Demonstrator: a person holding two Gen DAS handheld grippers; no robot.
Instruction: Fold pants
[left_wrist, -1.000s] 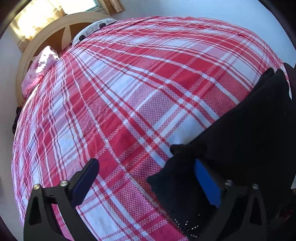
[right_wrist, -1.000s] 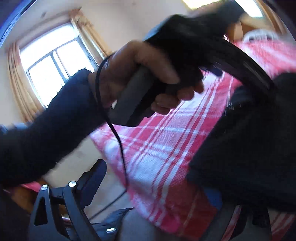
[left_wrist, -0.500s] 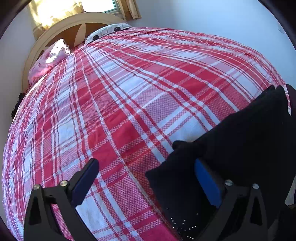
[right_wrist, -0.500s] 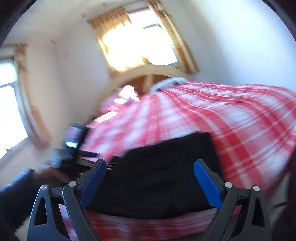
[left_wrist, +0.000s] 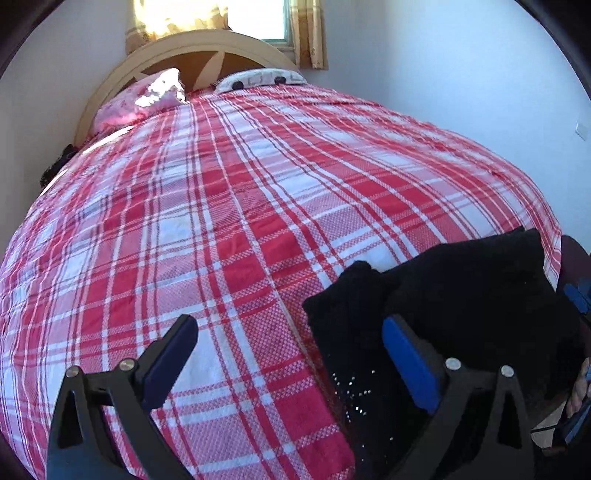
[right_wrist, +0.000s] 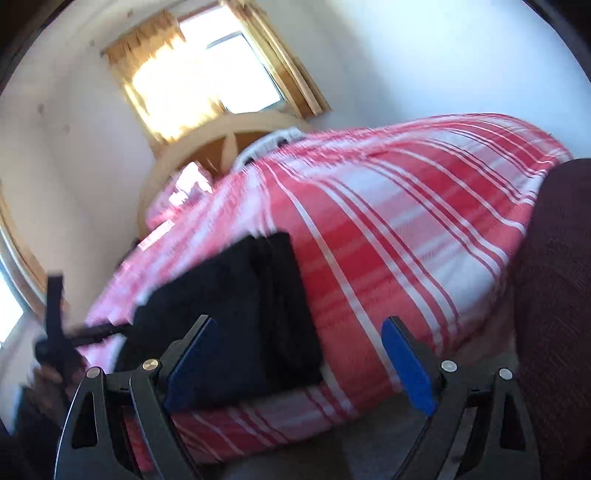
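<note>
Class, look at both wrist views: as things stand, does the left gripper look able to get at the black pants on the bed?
Probably yes. The left gripper has its jaws open, and the pants lie right beside one finger on the bedspread, with nothing between them.

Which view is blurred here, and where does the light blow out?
Right wrist view: motion-smeared across the bedspread and pants, the window blown out. Left wrist view: sharp, plaid weave crisp, strong fisheye bulge, glare on the curtain and pillow, pants nearly featureless black.
</note>
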